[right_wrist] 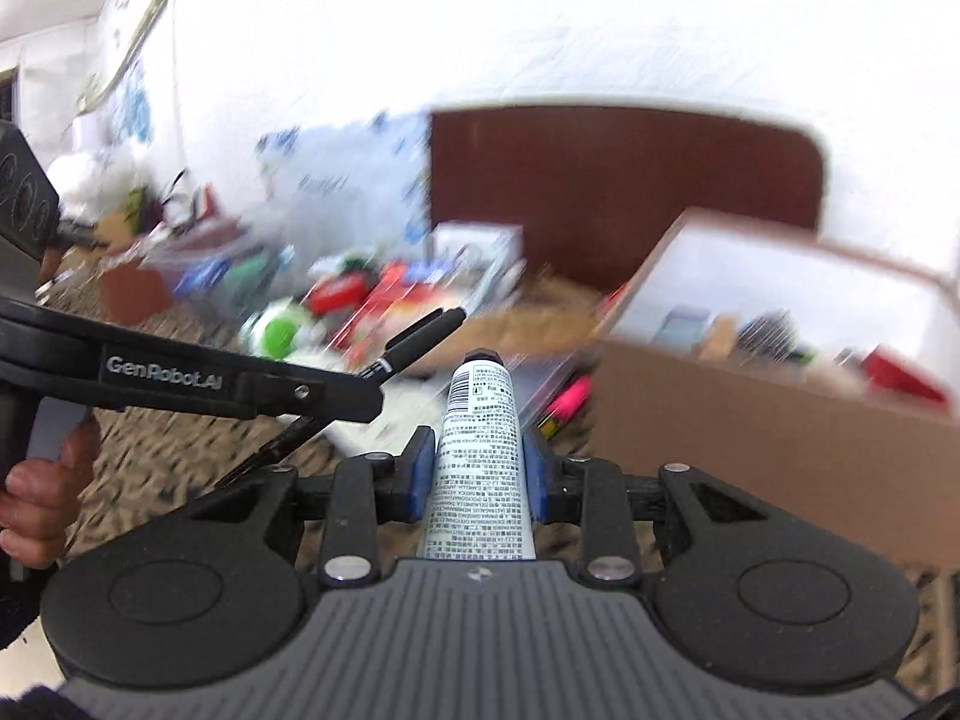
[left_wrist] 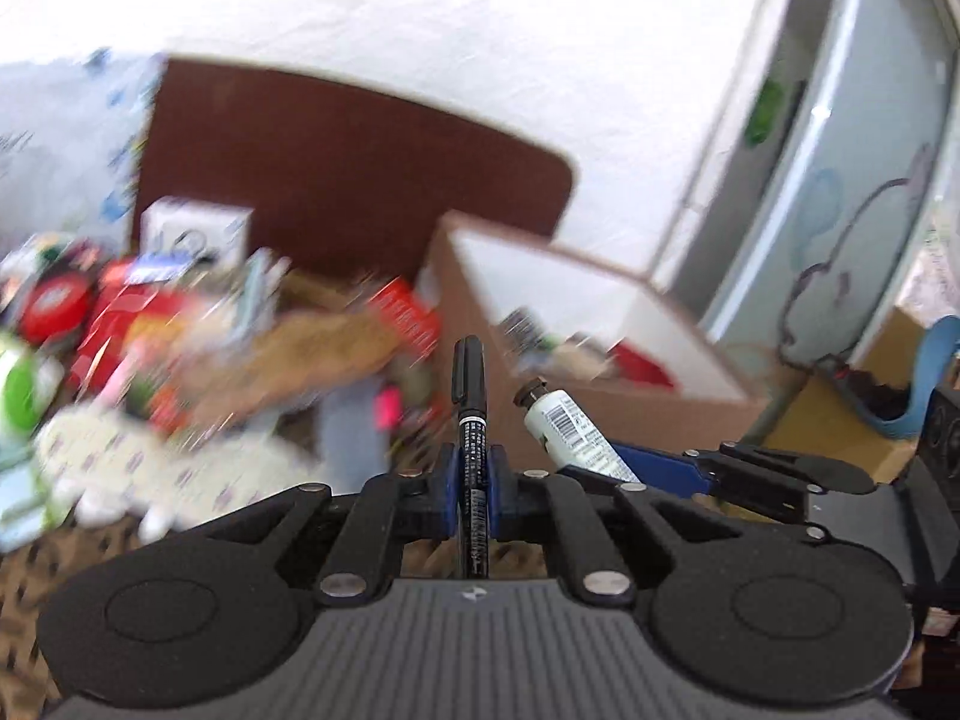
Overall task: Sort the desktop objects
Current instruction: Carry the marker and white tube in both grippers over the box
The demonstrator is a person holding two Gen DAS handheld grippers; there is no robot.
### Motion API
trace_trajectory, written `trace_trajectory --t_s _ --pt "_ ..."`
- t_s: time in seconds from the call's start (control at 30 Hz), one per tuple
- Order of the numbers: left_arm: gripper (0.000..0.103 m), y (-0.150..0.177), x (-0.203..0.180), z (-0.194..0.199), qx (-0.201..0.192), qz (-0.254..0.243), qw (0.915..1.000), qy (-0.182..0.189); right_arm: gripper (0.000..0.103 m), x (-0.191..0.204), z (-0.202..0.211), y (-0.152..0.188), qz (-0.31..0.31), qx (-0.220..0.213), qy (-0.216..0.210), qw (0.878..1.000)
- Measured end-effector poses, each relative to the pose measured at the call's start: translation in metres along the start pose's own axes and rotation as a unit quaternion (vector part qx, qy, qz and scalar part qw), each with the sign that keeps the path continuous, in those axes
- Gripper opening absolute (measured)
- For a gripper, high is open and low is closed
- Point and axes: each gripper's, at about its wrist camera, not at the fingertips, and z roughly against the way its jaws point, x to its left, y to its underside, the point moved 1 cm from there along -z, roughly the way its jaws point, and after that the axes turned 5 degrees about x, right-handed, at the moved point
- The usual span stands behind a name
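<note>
My left gripper point(left_wrist: 473, 471) is shut on a black marker pen point(left_wrist: 470, 396) that points forward and up. My right gripper point(right_wrist: 479, 462) is shut on a white tube with a black cap point(right_wrist: 477, 450). Both are held above the table, close together. In the left wrist view the tube point(left_wrist: 570, 426) and the right gripper's blue fingers point(left_wrist: 654, 468) show to the right. In the right wrist view the pen point(right_wrist: 420, 336) and the left gripper arm point(right_wrist: 198, 378) show to the left. An open cardboard box point(right_wrist: 750, 420) with several items stands ahead on the right.
A blurred pile of mixed objects point(left_wrist: 180, 348) covers the table on the left, with a red tin point(left_wrist: 54, 306) and a green item point(right_wrist: 282, 330). A brown chair back point(left_wrist: 336, 162) stands behind. A hand point(right_wrist: 42, 492) holds the left gripper.
</note>
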Motion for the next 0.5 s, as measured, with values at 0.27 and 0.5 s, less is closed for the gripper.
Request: trace_trajectory --t_s 0.27,0.5 --pt "0.008 -0.054 -0.035 -0.056 0.005 -0.021 0.9993 0.031 0.03 -0.07 0.01 -0.029 -0.017 -0.037 0.091 0.995" --pt "0.008 -0.081 -0.051 -0.119 0.034 -0.033 0.9985 0.027 0.03 -0.14 -0.019 -0.04 -0.05 -0.014 0.135 0.989"
